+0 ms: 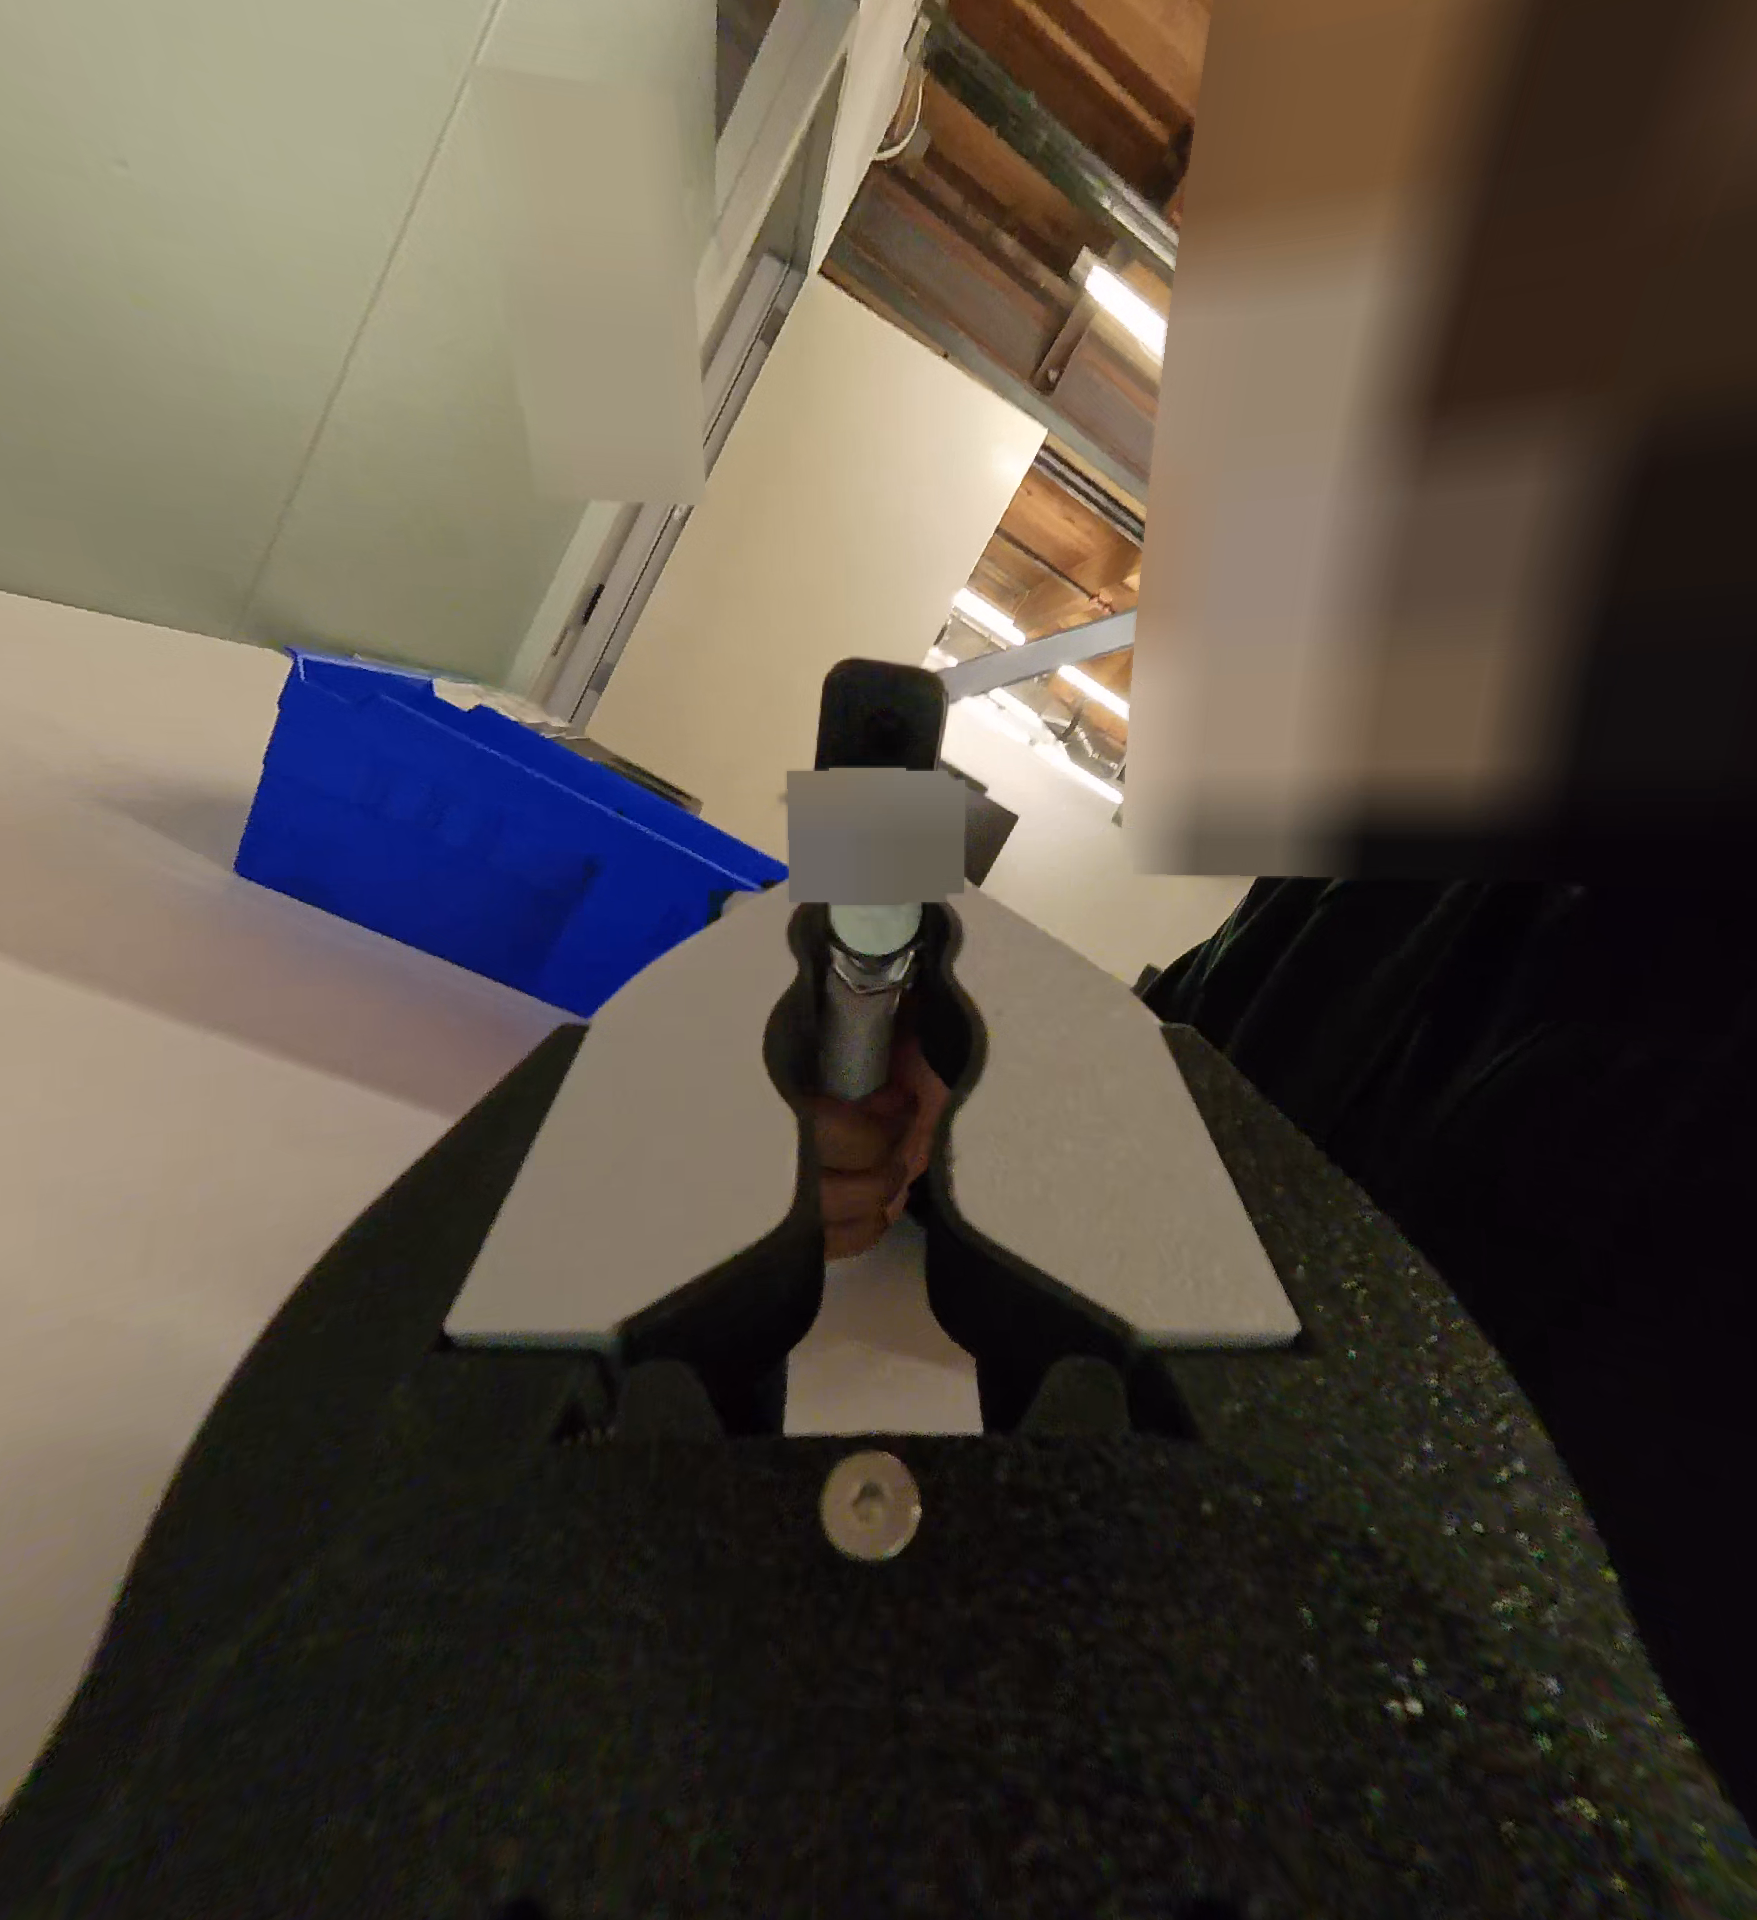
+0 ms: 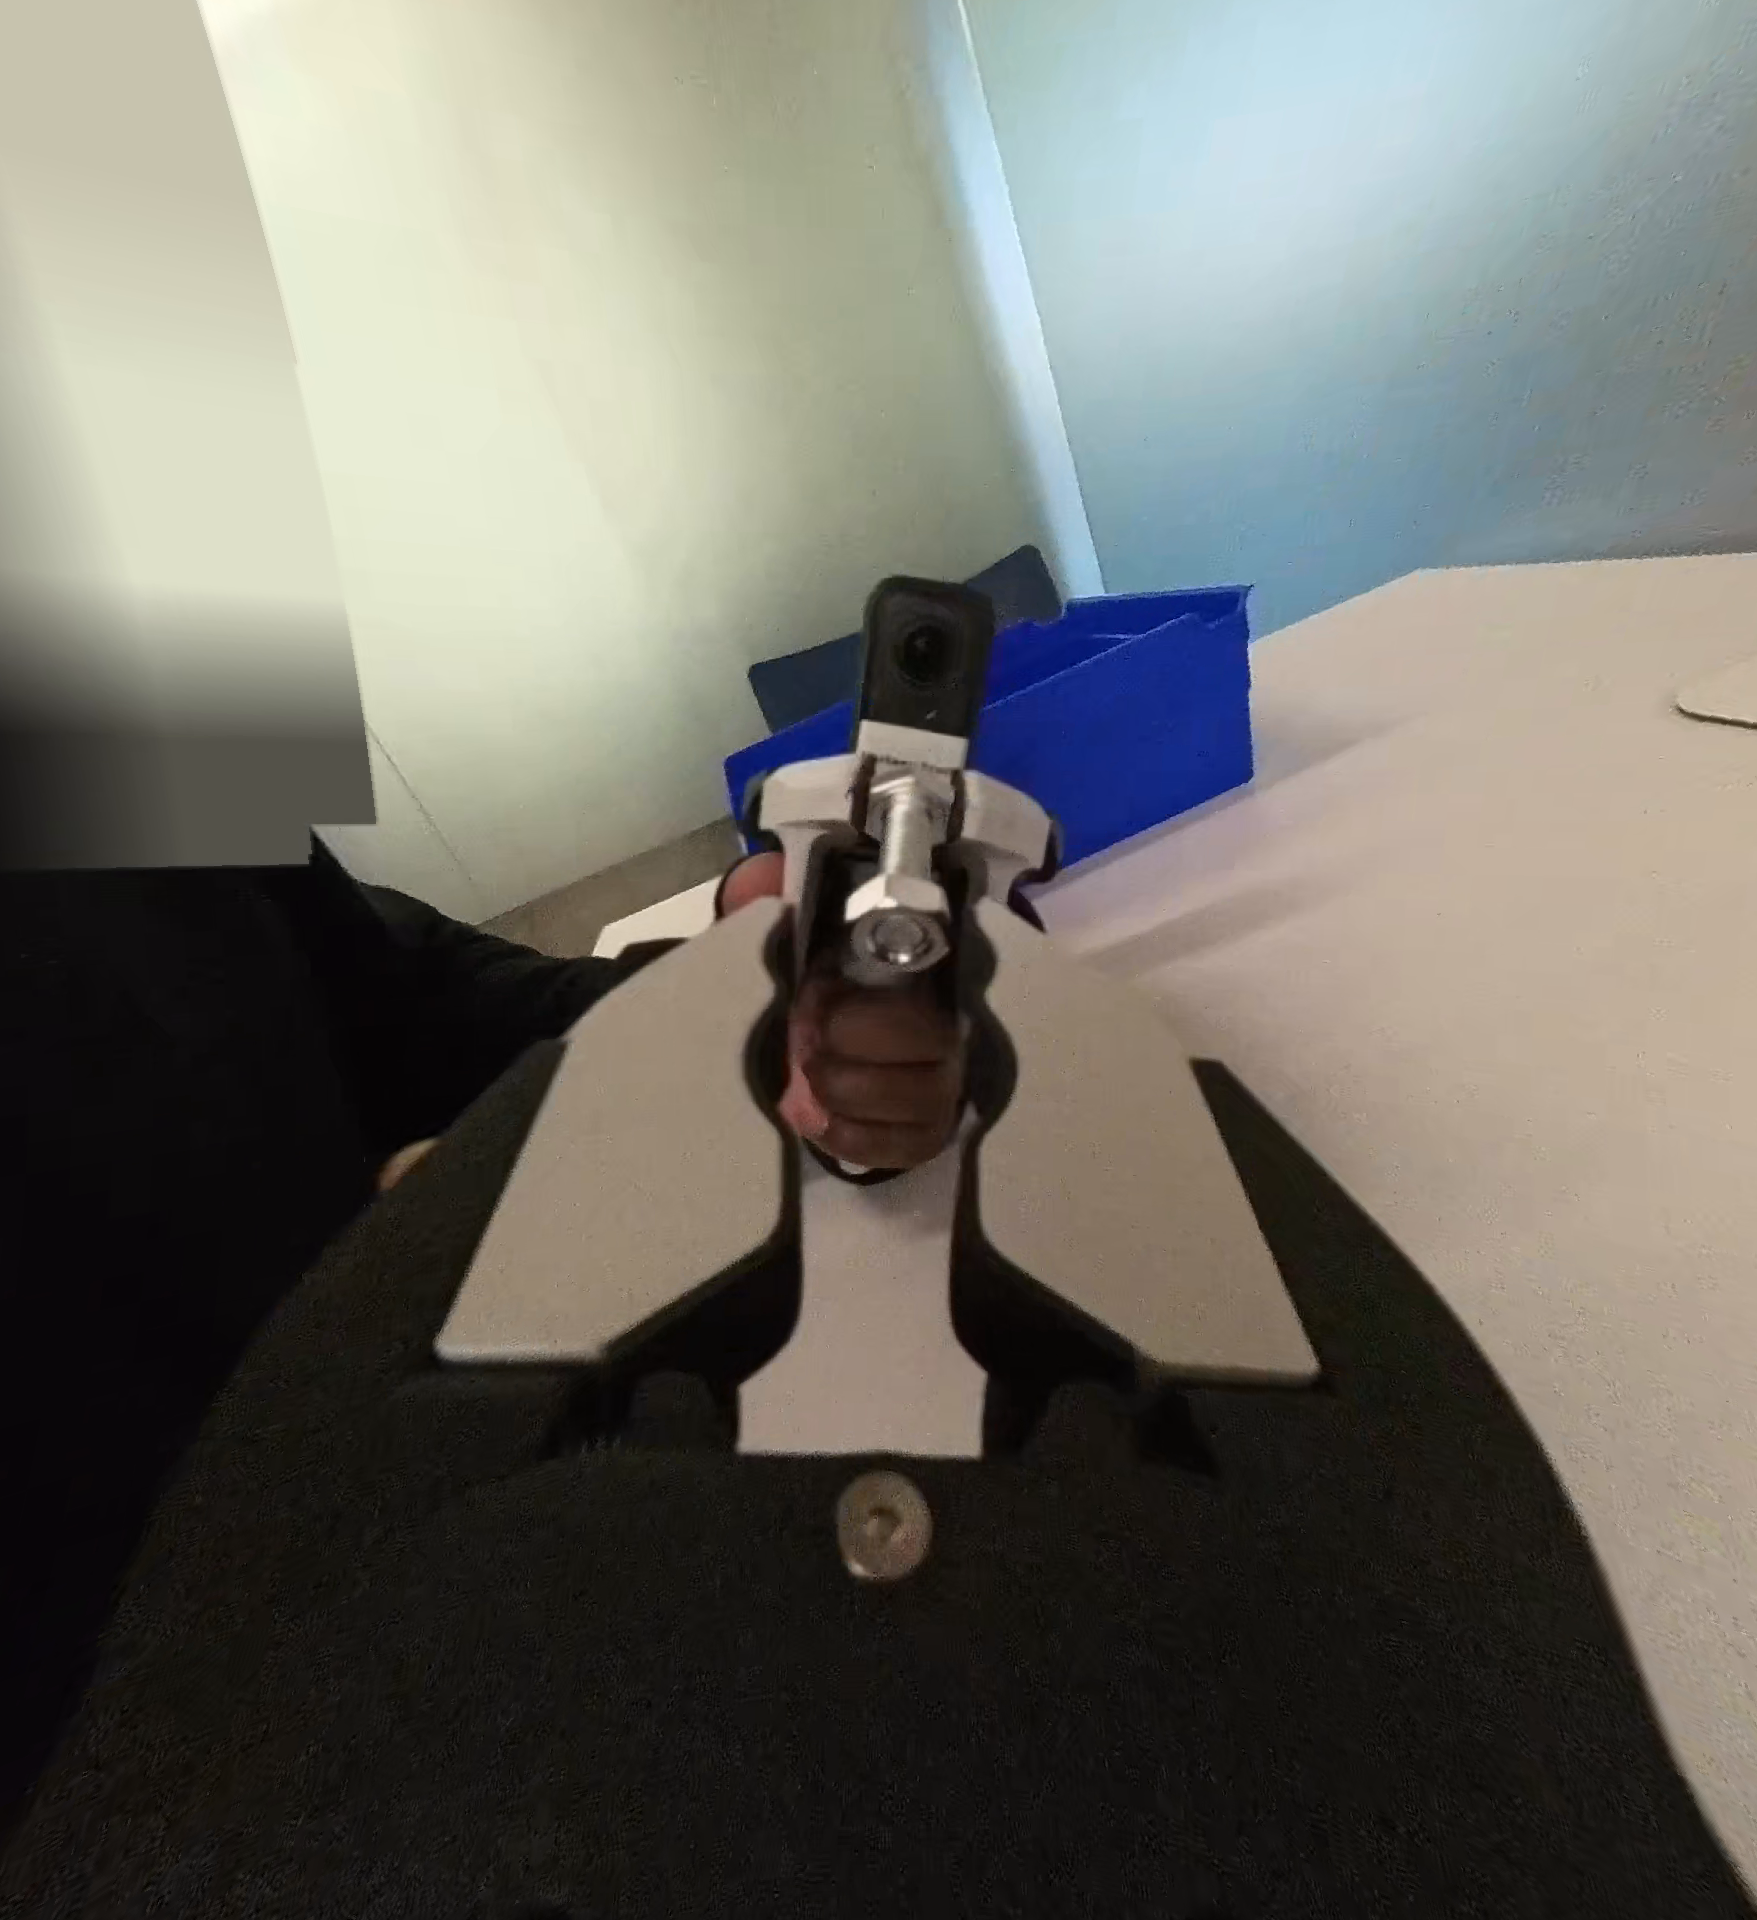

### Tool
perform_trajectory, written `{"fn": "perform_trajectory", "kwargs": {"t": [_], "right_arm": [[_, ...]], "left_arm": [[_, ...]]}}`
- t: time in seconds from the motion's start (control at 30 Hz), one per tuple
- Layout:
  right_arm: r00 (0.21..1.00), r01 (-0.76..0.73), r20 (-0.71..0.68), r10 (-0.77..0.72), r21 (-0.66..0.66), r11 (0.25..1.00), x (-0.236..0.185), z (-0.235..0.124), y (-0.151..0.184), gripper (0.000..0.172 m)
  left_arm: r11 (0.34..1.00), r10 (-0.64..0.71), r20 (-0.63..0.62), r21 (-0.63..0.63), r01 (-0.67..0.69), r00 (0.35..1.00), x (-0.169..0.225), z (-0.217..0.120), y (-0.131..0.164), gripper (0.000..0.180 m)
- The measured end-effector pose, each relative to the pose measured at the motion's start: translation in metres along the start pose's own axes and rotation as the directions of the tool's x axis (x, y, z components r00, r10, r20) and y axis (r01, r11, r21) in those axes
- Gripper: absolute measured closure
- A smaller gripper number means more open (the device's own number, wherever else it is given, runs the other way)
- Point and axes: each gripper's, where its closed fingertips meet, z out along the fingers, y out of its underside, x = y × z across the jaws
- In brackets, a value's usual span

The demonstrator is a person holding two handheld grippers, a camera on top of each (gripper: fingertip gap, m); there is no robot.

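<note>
The left gripper (image 1: 872, 920) is clamped on a bolt (image 1: 858, 1029), held in the air above the table's (image 1: 74, 1039) near edge, with a blue bin (image 1: 458, 831) behind. The bolt's nut (image 2: 897, 930) stands between the right gripper's (image 2: 879, 961) fingertips. I cannot tell whether they press on it.

Dim warm indoor light, ceiling strip lights (image 1: 1113, 301) glaring, soft shadows, blurred wide-angle edges
</note>
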Motion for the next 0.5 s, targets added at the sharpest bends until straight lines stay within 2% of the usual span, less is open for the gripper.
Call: {"fn": "perform_trajectory", "kwargs": {"t": [0.03,0.1,0.13,0.17,0.2,0.23,0.27,0.3,0.33,0.37,0.4,0.47,0.5], "right_arm": [[0.999,0.027,-0.031,-0.027,0.001,1.0,0.004,-0.001,0.001,0.153],[0.981,0.17,-0.085,-0.173,-0.045,0.984,0.009,-0.002,0.005,0.153],[0.946,0.294,-0.121,-0.302,-0.075,0.953,0.01,-0.002,0.005,0.153],[0.87,0.453,-0.157,-0.467,-0.115,0.884,0.011,-0.003,0.005,0.153],[0.738,0.626,-0.181,-0.65,-0.177,0.759,0.011,-0.004,0.007,0.153],[0.535,0.784,-0.191,-0.823,-0.252,0.567,0.012,-0.005,0.007,0.153],[0.285,0.886,-0.175,-0.942,-0.326,0.329,0.012,-0.007,0.008,0.153],[0.057,0.92,-0.144,-0.988,-0.378,0.109,0.011,-0.009,0.009,0.152],[-0.081,0.917,-0.12,-0.989,-0.399,-0.026,0.01,-0.01,0.009,0.152],[-0.113,0.915,-0.116,-0.987,-0.4,-0.058,0.008,-0.011,0.009,0.153],[-0.087,0.923,-0.126,-0.988,-0.383,-0.032,0.006,-0.012,0.007,0.153],[0.018,0.936,-0.143,-0.99,-0.345,0.067,0.003,-0.012,0.006,0.153],[0.1,0.933,-0.155,-0.983,-0.329,0.146,0.003,-0.012,0.005,0.144]], "left_arm": [[1.0,0.007,0.004,-0.019,-0.007,1.0,0.0,0.001,0.002,0.163],[1.0,-0.004,0.025,-0.03,0.004,1.0,-0.004,0.0,0.004,0.164],[0.999,-0.023,0.026,-0.034,0.024,0.999,-0.006,-0.001,0.005,0.164],[0.998,-0.041,0.024,-0.037,0.042,0.999,-0.006,-0.001,0.006,0.164],[0.998,-0.056,0.021,-0.04,0.057,0.998,-0.006,0.0,0.006,0.164],[0.996,-0.074,0.022,-0.045,0.075,0.997,-0.006,0.0,0.008,0.163],[0.994,-0.098,0.023,-0.053,0.099,0.995,-0.007,0.001,0.01,0.163],[0.99,-0.123,0.022,-0.061,0.124,0.992,-0.007,0.001,0.011,0.164],[0.988,-0.143,0.019,-0.064,0.144,0.99,-0.007,0.002,0.013,0.163],[0.986,-0.155,0.016,-0.065,0.156,0.988,-0.007,0.003,0.014,0.163],[0.985,-0.161,0.008,-0.059,0.161,0.987,-0.005,0.004,0.013,0.163],[0.985,-0.169,-0.008,-0.032,0.168,0.986,-0.003,0.005,0.011,0.163],[0.986,-0.163,-0.011,-0.02,0.163,0.987,-0.003,0.005,0.01,0.163]]}}
